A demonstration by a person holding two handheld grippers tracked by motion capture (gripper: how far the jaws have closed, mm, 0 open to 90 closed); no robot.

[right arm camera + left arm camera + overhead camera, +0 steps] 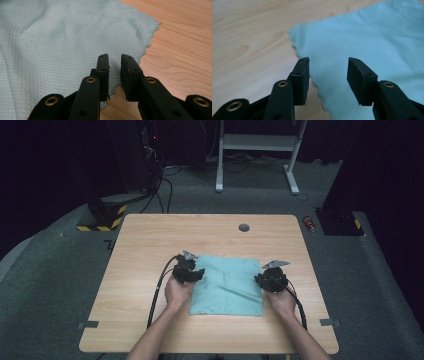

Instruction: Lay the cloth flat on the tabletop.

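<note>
the wooden table (150,240) held a light blue cloth (227,285) spread flat near its front middle. the left gripper (196,272) hung over the cloth's left edge, jaws wide apart, gripping nothing. the right gripper (261,281) sat at the right edge, jaws narrowly parted, gripping nothing.

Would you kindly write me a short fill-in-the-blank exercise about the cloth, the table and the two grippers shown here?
1. The light blue-green waffle-textured cloth lies flat on the pale ____ table.
2. The left gripper has its jaws ____, nothing pinched between them.
3. The right gripper shows a ____ gap between its jaws than the left.
4. The cloth's edge is ____, not straight.

Missing words: wooden; open; narrower; scalloped
</note>
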